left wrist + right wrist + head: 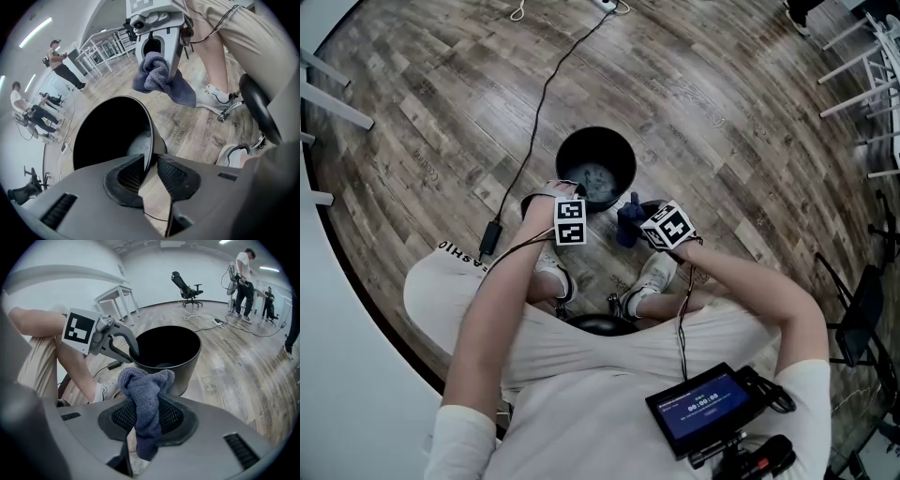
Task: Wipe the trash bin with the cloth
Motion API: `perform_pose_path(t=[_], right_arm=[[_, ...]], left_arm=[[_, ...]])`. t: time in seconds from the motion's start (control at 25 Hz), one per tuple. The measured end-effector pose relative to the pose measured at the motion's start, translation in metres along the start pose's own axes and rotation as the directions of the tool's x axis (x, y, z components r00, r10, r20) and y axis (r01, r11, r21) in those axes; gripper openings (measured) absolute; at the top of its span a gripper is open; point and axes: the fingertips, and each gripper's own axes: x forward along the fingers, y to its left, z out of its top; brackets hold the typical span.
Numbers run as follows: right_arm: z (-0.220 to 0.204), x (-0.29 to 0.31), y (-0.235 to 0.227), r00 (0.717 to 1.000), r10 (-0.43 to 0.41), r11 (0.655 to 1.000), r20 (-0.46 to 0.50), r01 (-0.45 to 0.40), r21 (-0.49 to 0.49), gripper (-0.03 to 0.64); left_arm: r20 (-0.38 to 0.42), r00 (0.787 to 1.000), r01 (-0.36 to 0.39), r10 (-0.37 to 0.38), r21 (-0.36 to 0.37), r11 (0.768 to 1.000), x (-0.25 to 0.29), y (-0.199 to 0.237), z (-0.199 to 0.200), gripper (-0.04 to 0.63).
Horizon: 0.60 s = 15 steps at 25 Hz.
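1. The black trash bin (pixel 620 154) stands on the wood floor (pixel 722 122) just in front of the seated person's shoes, its opening facing up
2. The left gripper (pixel 151 171) points steeply down at the near edge of the bin; its jaws are closed on the thin rim wall, one pad inside the bin and one outside
3. The right gripper (pixel 145 423) is just to the right of the left one, beside the bin, and its jaws are clamped on the blue cloth (pixel 145 385)
4. The cloth is bunched into a wad above the pads and a tail of it hangs down below them
5. In the head view the cloth sits outside the bin, just beside its near right wall; whether it touches the wall I cannot tell
6. A black cable (pixel 546 94) runs across the floor past the bin's left side
7. The person sits on a black stool (pixel 600 323), and a small screen (pixel 703 408) hangs at their chest
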Motion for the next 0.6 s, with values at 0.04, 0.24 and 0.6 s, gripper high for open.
perform_pose_path(t=[0.04,0.24,0.6], right_arm=[[0.001,0.000,-0.001,1.000,-0.002,1.000,0.002,0.002,0.001,0.109],[0.007,0.000,-0.006,1.000,-0.009,1.000,0.018,0.009,0.005,0.109],[0.007,0.021,-0.018,1.000,-0.026,0.999,-0.009,0.026,-0.042,0.109]], left_arm=[[0.002,1.000,0.002,-0.002,-0.005,1.000,0.000,0.000,0.001,0.098],[0.011,1.000,0.010,-0.010,-0.005,1.000,0.000,-0.003,0.009,0.089],[0.016,1.000,0.005,-0.005,0.018,1.000,0.002,-0.004,0.011,0.089]])
